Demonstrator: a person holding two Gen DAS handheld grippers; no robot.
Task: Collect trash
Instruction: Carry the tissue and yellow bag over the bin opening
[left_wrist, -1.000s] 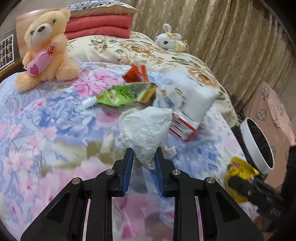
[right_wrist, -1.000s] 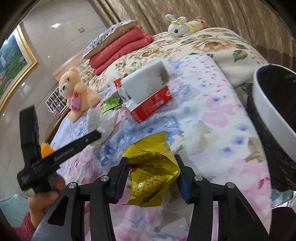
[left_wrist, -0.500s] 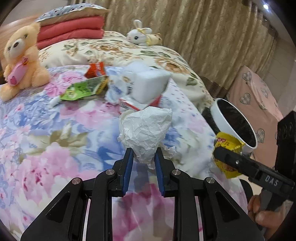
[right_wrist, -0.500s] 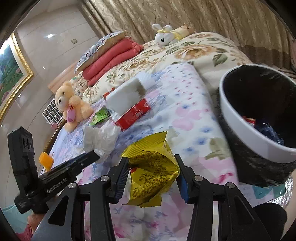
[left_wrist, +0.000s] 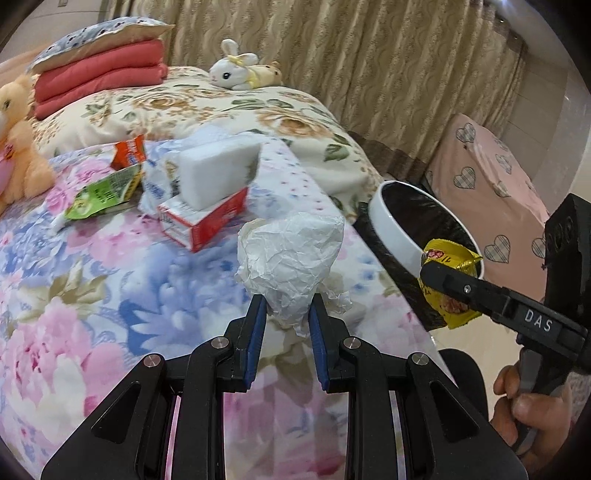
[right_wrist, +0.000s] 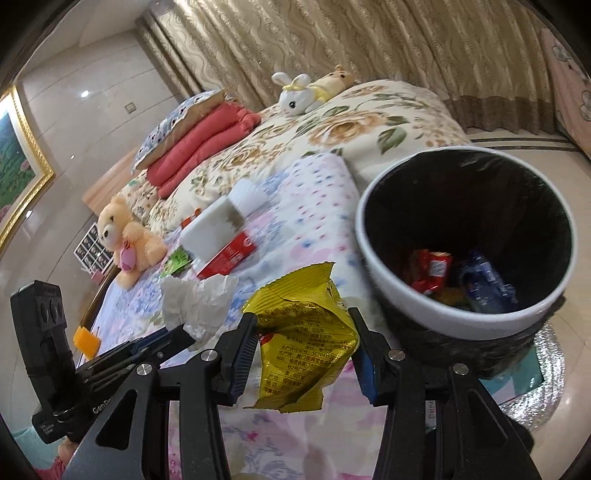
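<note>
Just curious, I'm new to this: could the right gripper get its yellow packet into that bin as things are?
Probably yes: the right gripper grips the yellow packet beside the bin, whose mouth lies open.

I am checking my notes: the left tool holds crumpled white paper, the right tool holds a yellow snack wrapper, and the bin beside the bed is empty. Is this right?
Not quite. The bin is not empty: the right wrist view shows red and blue wrappers at its bottom. The rest holds: left tool grips the crumpled white paper, right tool the yellow snack wrapper.
</note>
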